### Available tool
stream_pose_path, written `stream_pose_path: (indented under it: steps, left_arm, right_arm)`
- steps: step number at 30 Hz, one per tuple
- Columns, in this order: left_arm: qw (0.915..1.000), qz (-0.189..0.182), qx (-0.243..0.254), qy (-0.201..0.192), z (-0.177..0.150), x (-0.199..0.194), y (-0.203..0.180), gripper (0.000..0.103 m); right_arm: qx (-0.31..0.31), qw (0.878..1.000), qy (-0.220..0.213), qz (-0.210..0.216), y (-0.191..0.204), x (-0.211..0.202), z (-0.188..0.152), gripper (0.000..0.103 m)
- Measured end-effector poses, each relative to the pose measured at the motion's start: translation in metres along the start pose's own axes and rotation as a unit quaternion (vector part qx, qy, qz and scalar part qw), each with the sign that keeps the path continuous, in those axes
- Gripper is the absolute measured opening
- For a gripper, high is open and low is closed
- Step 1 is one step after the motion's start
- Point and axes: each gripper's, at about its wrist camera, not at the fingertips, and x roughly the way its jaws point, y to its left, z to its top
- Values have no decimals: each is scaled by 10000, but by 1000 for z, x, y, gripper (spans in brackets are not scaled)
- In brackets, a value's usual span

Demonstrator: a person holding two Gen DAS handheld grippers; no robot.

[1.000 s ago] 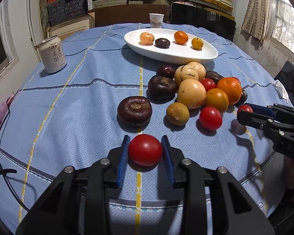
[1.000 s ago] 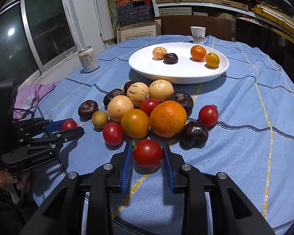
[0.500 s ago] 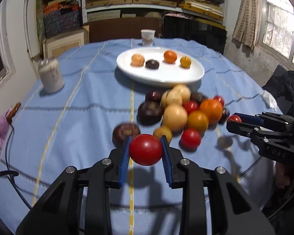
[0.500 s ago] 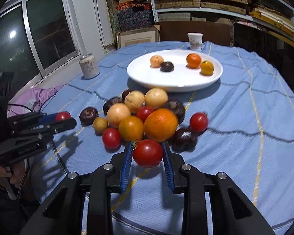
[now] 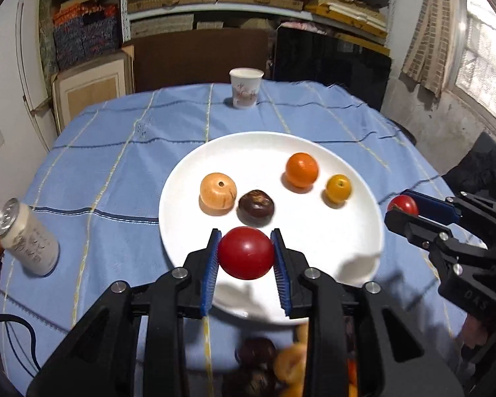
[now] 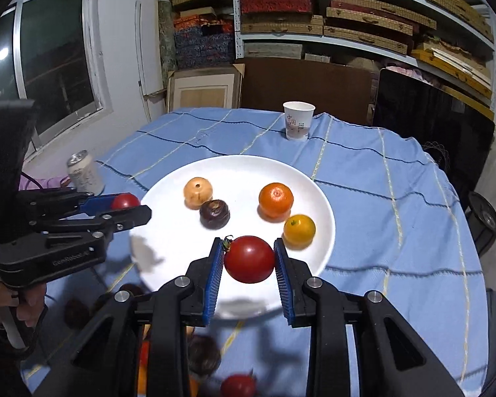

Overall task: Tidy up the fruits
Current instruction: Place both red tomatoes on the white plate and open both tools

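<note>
My left gripper [image 5: 246,253] is shut on a red tomato [image 5: 245,252] and holds it above the near part of the white plate [image 5: 188,178]. My right gripper [image 6: 249,258] is shut on another red tomato [image 6: 249,258] with a green stem, above the plate's [image 6: 168,231] near edge. The plate holds a pale peach fruit [image 5: 218,193], a dark brown fruit [image 5: 256,207], an orange [image 5: 301,169] and a small yellow-orange fruit [image 5: 338,188]. Each gripper shows in the other's view, the right [image 5: 400,205] and the left [image 6: 129,203].
A pile of loose fruit [image 5: 274,360] lies blurred below the grippers on the blue cloth. A drink can [image 5: 26,238] stands at the left. A paper cup [image 5: 246,87] stands beyond the plate. Shelves and boxes lie behind the table.
Both grippers have lifted their tomatoes and moved forward from the fruit pile to above the plate. The pile has dropped to the bottom of both views.
</note>
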Motion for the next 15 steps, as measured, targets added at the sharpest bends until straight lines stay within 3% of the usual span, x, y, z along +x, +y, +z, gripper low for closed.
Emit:
stream_pose_path:
  steps: [4, 7, 9, 11, 13, 15]
  left_arm:
    - [9991, 14, -147, 385, 10, 45, 12, 30]
    - [9985, -44, -230, 497, 11, 59, 17, 31]
    - [9983, -82, -352, 447, 11, 56, 23, 44]
    - [9989, -32, -430, 174, 9, 40, 26, 66]
    - [9991, 14, -418, -68, 6, 20, 25, 73]
    - [9988, -80, -446, -197, -1, -2, 24, 74]
  right_arm:
    - [-39, 9998, 156, 65, -3, 40, 10, 33]
    - [-68, 9998, 178, 48, -4, 56, 13, 47]
    - [-30, 9999, 153, 10, -5, 57, 12, 47]
    - [8, 9999, 102, 12, -6, 50, 11, 47]
    - [54, 10000, 33, -4, -8, 39, 7, 47]
    - [168, 9999, -4, 20, -9, 23, 2, 47]
